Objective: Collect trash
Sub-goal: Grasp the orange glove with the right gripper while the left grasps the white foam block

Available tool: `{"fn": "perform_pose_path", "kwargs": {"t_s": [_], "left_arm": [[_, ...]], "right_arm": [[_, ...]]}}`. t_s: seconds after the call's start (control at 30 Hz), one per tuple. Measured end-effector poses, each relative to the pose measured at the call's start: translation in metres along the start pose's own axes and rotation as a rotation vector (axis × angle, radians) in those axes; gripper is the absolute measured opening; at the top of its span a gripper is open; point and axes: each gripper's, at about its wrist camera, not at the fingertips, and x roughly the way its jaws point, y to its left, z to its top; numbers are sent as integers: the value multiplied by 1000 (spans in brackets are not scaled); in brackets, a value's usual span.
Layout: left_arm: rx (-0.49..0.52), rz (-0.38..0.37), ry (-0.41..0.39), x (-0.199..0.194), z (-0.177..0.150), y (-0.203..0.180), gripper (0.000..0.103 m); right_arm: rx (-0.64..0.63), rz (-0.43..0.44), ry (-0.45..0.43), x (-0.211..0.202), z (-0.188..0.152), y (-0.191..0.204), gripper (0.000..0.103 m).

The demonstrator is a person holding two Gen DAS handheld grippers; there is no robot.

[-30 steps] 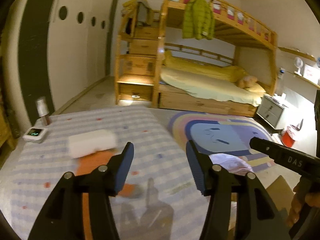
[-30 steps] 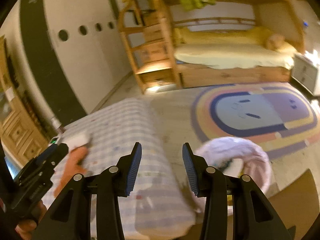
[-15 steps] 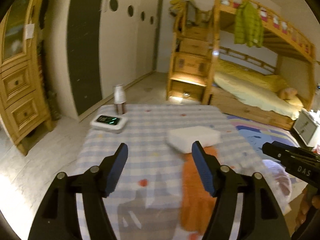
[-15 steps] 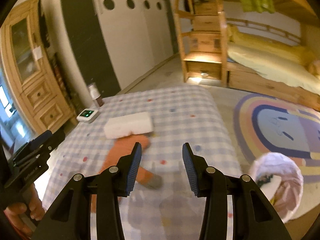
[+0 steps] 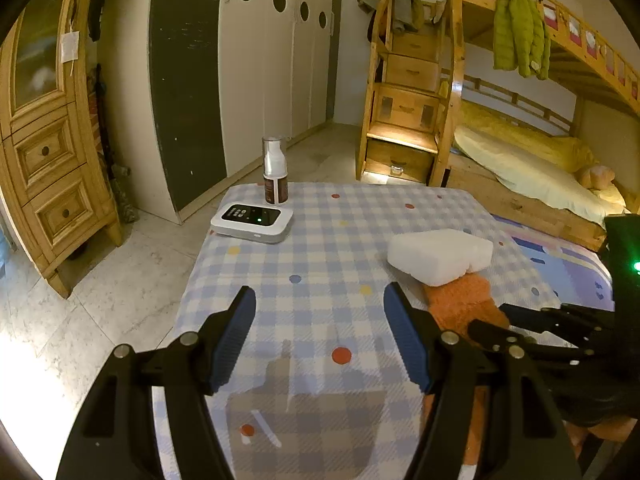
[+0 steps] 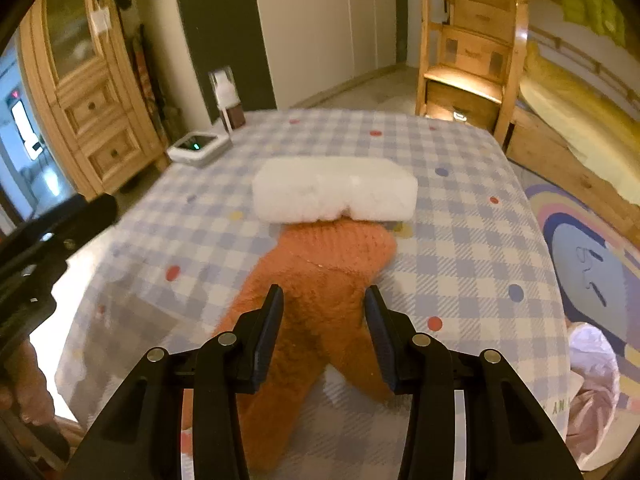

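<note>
A white foam block lies on the checked tablecloth, resting on the top edge of an orange fuzzy cloth. My left gripper is open and empty above the cloth-covered table, left of the block. My right gripper is open and empty, hovering over the orange cloth; it also shows in the left wrist view. A bin with a pink-white bag stands on the floor at the table's right.
A white device with a green light and a small bottle stand at the table's far left corner. A wooden cabinet is at left, a bunk bed and a rug at right.
Both grippers have swung left from the bin and rug toward the table. The right gripper now hovers over the orange cloth, closer to the foam block. Both stayed open.
</note>
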Motion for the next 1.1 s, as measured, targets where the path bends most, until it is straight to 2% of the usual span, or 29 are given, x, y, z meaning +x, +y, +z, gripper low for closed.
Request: {"fn": "perform_pose_path", "kwargs": {"t_s": [0.03,0.1,0.17,0.3,0.37,0.47,0.57,0.63,0.77,0.87,0.93,1.1], "left_arm": [[3,-2,3,1,0,-1,65],[15,-8,10,1,-2,-3,65],[27,-2,5,0,-2,-7,65],[36,-12,1,-5,-2,-15,68],[30,-37,5,-6,-3,-19,69],[36,-88,14,-8,-7,-31,69],[52,-124,24,-7,-10,-44,69],[57,-141,27,-6,-10,-52,69],[65,-153,34,-3,-9,-63,69],[80,-157,41,3,-9,-71,69],[93,-166,52,8,-9,-76,65],[138,-211,75,17,-11,-88,62]], "right_arm": [[5,8,5,2,-1,-1,41],[3,17,3,-3,-3,-5,16],[-3,25,-19,-11,-7,-7,14],[-14,32,-84,-33,-19,-9,14],[15,50,-123,-47,-24,-15,14],[33,33,-155,-59,-27,-24,14],[43,7,-121,-57,-31,-31,14],[63,-13,-58,-47,-34,-37,14],[68,-61,16,-39,-36,-43,14],[82,-73,19,-39,-39,-49,14],[97,-92,16,-42,-42,-56,14],[123,-78,25,-41,-45,-65,14]]}}
